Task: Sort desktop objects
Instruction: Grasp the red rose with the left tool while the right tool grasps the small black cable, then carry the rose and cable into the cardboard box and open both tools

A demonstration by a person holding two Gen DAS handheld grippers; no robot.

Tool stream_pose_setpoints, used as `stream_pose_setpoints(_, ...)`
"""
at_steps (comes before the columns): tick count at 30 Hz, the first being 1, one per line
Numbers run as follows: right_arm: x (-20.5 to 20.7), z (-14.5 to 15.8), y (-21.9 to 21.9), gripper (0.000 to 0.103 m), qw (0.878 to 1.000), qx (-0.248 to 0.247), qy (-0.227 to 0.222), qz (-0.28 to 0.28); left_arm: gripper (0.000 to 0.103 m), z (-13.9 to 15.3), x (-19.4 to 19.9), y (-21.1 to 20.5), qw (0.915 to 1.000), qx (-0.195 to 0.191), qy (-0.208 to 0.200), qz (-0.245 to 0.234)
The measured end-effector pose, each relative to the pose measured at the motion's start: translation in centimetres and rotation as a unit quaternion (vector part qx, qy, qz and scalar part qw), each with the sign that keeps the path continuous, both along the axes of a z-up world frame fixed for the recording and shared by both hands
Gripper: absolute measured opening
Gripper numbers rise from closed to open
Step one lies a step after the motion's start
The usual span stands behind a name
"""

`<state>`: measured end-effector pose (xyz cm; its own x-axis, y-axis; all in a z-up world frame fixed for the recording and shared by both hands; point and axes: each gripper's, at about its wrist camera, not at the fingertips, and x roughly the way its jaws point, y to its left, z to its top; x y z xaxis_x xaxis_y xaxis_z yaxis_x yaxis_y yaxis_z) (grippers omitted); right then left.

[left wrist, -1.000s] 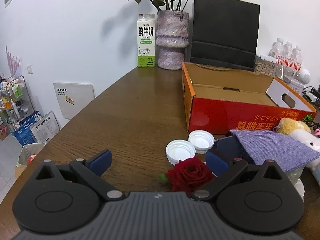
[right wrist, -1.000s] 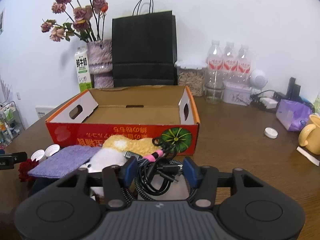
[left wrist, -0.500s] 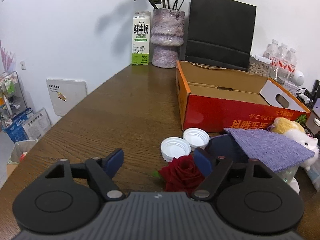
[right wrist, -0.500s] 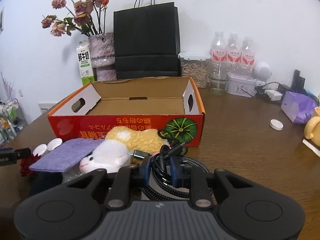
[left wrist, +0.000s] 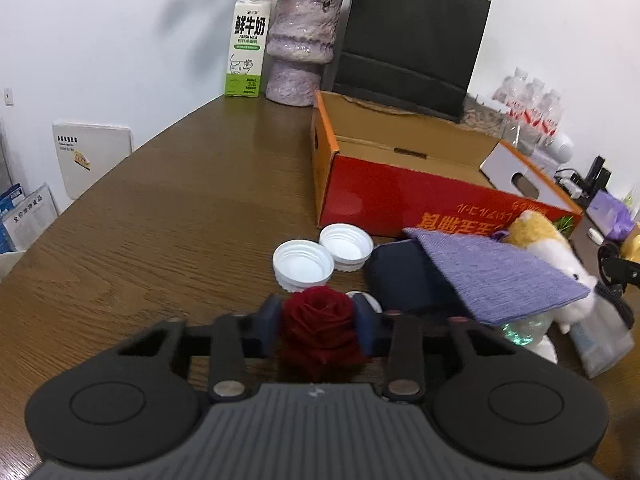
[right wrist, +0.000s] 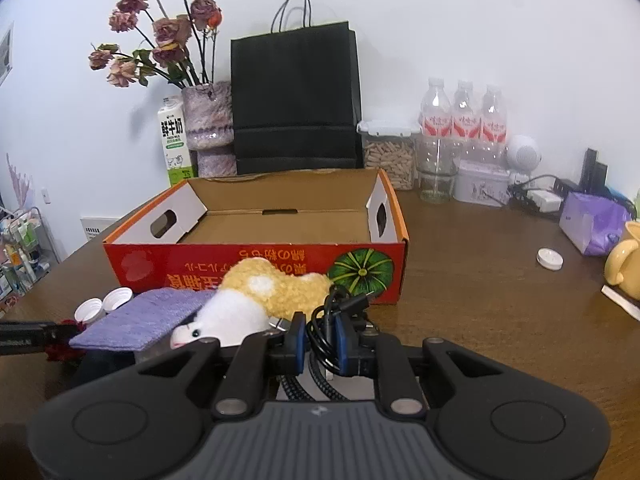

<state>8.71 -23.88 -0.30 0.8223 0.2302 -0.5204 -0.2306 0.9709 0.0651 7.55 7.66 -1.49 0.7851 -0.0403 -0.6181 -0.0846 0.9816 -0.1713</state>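
A dark red rose point(left wrist: 320, 332) lies on the brown table, and my left gripper point(left wrist: 317, 314) is closing on it, both blue pads against its petals. My right gripper point(right wrist: 321, 336) is shut on a loop of the black cable bundle point(right wrist: 340, 304). The cables lie in front of the open red cardboard box point(right wrist: 256, 268). Left of them a yellow-and-white plush toy point(right wrist: 272, 288) rests against a purple cloth point(right wrist: 140, 320). Two white caps point(left wrist: 303, 264) sit just beyond the rose. The box looks empty inside.
A milk carton point(left wrist: 248, 40), a purple vase point(left wrist: 300, 44) and a black paper bag point(right wrist: 296, 100) stand behind the box. On the right are water bottles point(right wrist: 464, 120), a purple tissue pack point(right wrist: 592, 224), a yellow mug point(right wrist: 624, 264) and a small white disc point(right wrist: 550, 258).
The left jaws came in from wide open until they hold the rose. The right jaws closed on the black cables and have kept their grip.
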Motion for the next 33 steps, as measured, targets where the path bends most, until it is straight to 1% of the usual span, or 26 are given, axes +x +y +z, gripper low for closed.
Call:
stream_pose_setpoints(4, -0.4, 0.3, -0.1, 0.014, 1.000, 0.000, -0.008, 0.000, 0.023, 0.5, -0.7, 0.1, 0.9999, -0.005, -0.013, 0.000)
stream_pose_setpoints(6, -0.7, 0.5, -0.2, 0.014, 1.000, 0.002, -0.012, 0.000, 0.021, 0.8, -1.0, 0.1, 0.9998, -0.006, -0.019, -0.001)
stream_pose_setpoints(12, -1.2, 1.0, -0.5, 0.014, 1.000, 0.003, -0.025, 0.002, 0.018, 2.2, -1.6, 0.0, 0.9990, -0.005, -0.044, -0.007)
stream_pose_setpoints(20, -1.3, 2.1, -0.4, 0.013, 0.999, 0.007, -0.047, 0.011, 0.018, 5.0, -1.6, -0.5, 0.9960, 0.001, -0.089, -0.015)
stream_pose_setpoints(27, 0.7, 4.4, -0.2, 0.013, 0.996, 0.005, -0.089, 0.016, 0.018, 8.1, 1.5, -2.1, 0.9905, 0.014, -0.133, -0.032)
stream_pose_setpoints(33, 4.8, 6.7, 0.0, 0.013, 0.993, 0.008, -0.119, 0.020, 0.018, 10.0, 6.2, -3.8, 0.9869, 0.015, -0.156, -0.038)
